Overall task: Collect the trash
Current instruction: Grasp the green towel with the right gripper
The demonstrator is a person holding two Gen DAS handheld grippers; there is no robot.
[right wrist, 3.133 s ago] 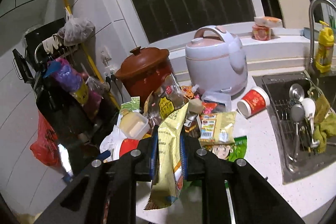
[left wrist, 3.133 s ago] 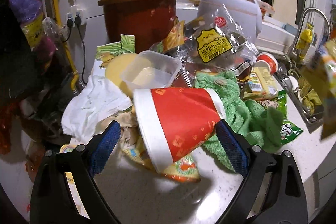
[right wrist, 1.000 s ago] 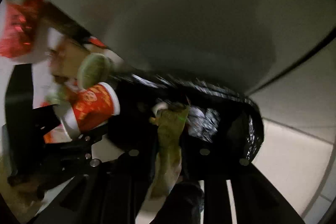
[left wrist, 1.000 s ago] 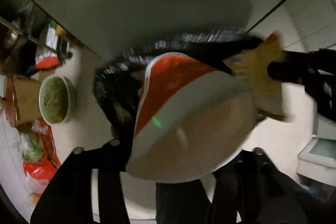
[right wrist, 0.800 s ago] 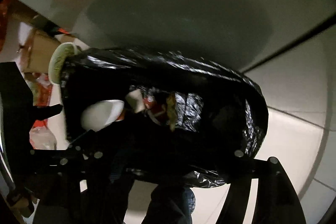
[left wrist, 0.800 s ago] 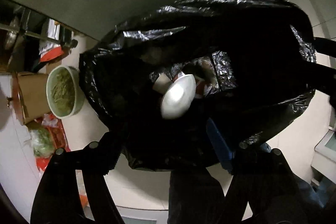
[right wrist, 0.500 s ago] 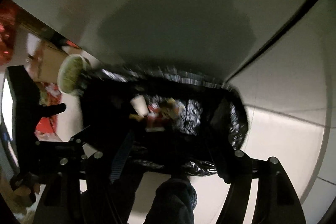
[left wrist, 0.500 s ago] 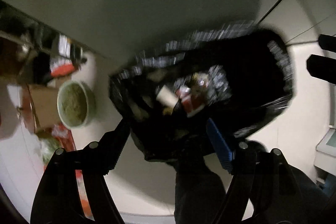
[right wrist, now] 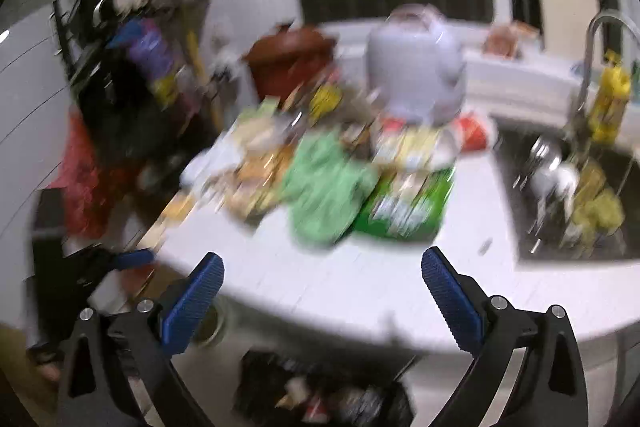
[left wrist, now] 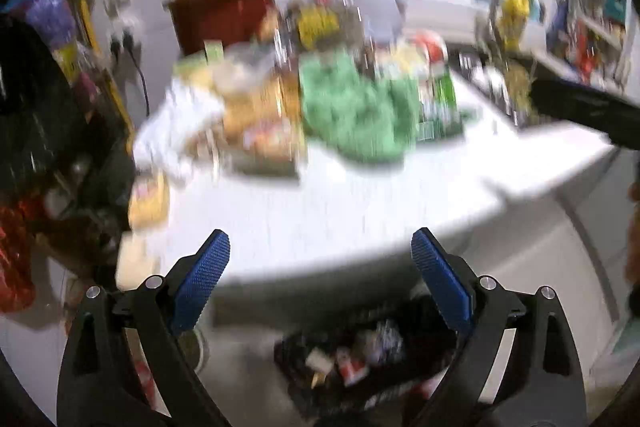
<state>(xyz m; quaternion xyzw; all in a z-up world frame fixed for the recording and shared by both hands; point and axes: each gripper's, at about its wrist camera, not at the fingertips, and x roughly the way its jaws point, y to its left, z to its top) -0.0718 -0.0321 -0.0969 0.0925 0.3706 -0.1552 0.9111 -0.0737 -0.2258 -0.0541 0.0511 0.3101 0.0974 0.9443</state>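
Both views are motion-blurred. My left gripper [left wrist: 320,247] is open and empty, in front of the white counter [left wrist: 340,223]. My right gripper [right wrist: 322,267] is open and empty too, facing the same counter [right wrist: 360,287]. A pile of trash lies on the counter: a green cloth [left wrist: 352,107] [right wrist: 324,183], a green snack packet [right wrist: 404,207], yellow wrappers [left wrist: 260,115] and white crumpled paper [left wrist: 176,123]. The black trash bag [left wrist: 372,355] [right wrist: 320,395] stands on the floor below the counter edge, with wrappers inside.
A brown clay pot [left wrist: 224,3] and a pale rice cooker [right wrist: 416,67] stand behind the pile. The sink [right wrist: 568,187] with faucet and utensils is at the right. A dark rack [right wrist: 120,87] with bags stands at the left. A bowl [right wrist: 208,323] sits on the floor.
Both grippers let go of the red cup and the yellow packet into the black bag, then swung up from the bag to face the counter. Both jaws now stand open and empty.
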